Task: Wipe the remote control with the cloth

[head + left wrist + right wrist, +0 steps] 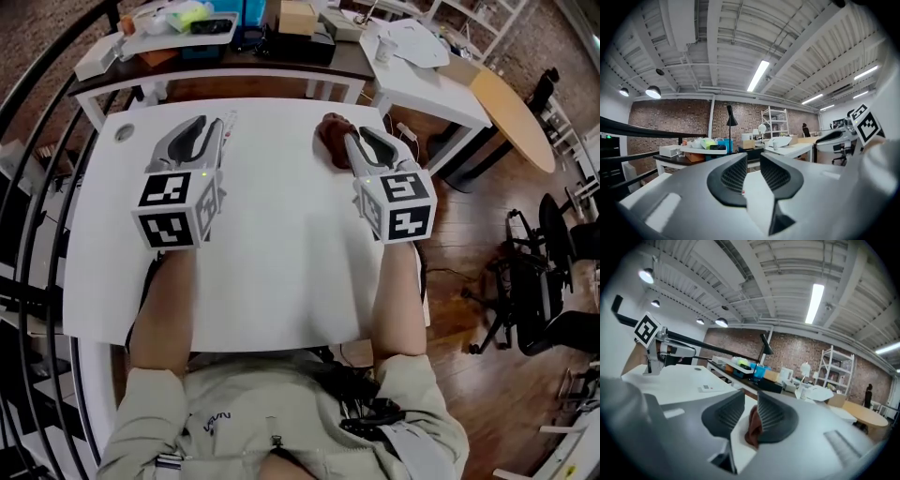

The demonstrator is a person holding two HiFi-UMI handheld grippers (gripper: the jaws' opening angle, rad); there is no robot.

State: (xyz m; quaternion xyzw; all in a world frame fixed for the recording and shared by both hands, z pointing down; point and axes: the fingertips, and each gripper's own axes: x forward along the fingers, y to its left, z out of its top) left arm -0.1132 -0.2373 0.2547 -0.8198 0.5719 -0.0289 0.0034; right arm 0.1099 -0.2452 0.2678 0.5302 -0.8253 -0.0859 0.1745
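A brown cloth (329, 141) lies bunched at the far right of the white table (281, 272). My right gripper (362, 141) hovers just right of it and above it. In the right gripper view the cloth (753, 427) shows low in the narrow gap of that gripper (751, 404), against the right jaw only, with bare table beside it. The white remote control (707, 388) lies flat at the far left of the table, next to the fingertips of my left gripper (217, 127). The left gripper (752, 161) has a narrow gap with nothing in it.
A grey grommet (125, 133) sits in the table's far left corner. Behind the table stand cluttered desks with a tray (183, 26) and a cardboard box (298, 17). A round wooden table (514, 114) and office chairs (553, 281) are at the right, a black railing (28, 103) at the left.
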